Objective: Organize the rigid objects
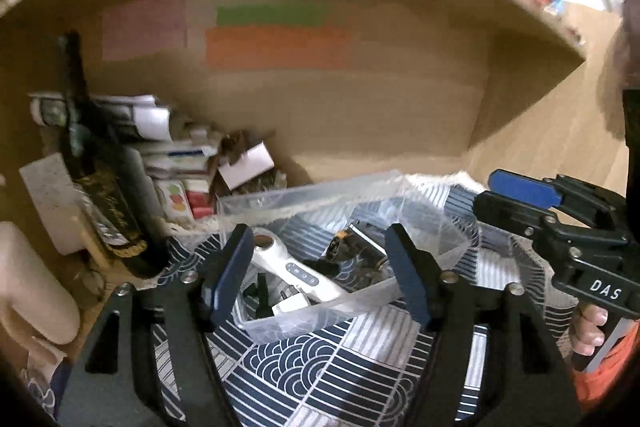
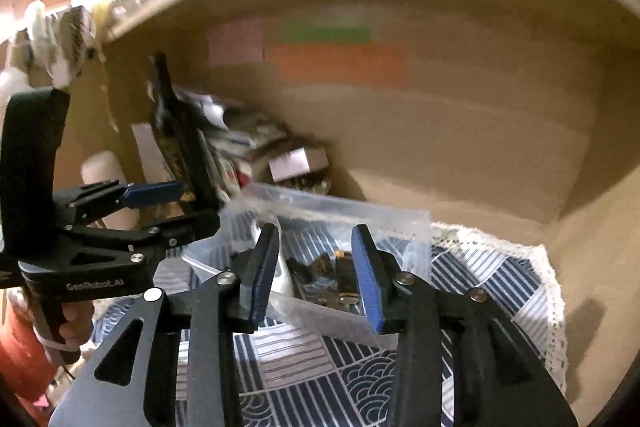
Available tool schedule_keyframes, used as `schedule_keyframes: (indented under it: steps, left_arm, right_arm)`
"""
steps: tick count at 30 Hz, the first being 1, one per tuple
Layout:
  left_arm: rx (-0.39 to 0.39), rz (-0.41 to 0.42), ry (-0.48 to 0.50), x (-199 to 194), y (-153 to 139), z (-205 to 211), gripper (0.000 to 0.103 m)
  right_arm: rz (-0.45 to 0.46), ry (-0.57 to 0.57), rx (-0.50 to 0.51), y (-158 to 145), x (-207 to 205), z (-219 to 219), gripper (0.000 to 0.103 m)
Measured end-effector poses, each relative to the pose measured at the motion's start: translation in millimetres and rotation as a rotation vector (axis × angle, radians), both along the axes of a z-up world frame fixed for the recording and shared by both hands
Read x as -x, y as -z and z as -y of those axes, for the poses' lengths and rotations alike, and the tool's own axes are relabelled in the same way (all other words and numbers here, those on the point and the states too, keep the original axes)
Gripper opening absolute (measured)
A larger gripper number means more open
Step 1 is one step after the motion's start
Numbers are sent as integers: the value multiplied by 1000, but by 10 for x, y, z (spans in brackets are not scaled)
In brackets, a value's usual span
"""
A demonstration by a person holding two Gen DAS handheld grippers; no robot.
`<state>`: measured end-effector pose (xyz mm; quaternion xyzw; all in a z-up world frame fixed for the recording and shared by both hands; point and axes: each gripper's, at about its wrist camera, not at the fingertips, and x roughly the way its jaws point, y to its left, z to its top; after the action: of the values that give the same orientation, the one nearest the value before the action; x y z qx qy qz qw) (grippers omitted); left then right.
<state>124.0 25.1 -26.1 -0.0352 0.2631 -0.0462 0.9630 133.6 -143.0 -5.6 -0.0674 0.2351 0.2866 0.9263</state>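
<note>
A clear plastic bin (image 1: 362, 301) sits on a blue-and-white patterned cloth (image 1: 320, 367) inside a wooden shelf bay. It holds a white handheld device (image 1: 296, 273), a small black and orange gadget (image 1: 340, 245) and dark small parts. My left gripper (image 1: 320, 271) is open, its jaws spread above the bin's near side, nothing between them. My right gripper (image 2: 316, 273) is open over the bin (image 2: 352, 323), empty; it also shows in the left wrist view (image 1: 516, 195). The left gripper also shows at the left of the right wrist view (image 2: 168, 205).
A dark bottle (image 1: 104, 187) stands at the left, with stacked boxes and papers (image 1: 188, 163) behind it and a white roll (image 1: 28, 287) in front. Coloured notes (image 1: 276, 35) stick to the shelf's back wall. A lace edge (image 2: 556, 291) trims the cloth.
</note>
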Motion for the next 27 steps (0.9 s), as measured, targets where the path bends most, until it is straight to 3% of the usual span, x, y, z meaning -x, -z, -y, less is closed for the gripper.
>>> schedule_keyframes:
  steps: [9,15,27]
  left_arm:
    - [-7,143,-46,620,-269,2,94]
    - [-19,186,-68,882,-322,12,99]
    - [-27,202,-67,1024,-309,63,100]
  right_arm:
    - [106,35,-88,-195,466,187,81]
    - [114,51,-121,-204,605,229,89]
    - [119,69,-130,-188,765,324,90]
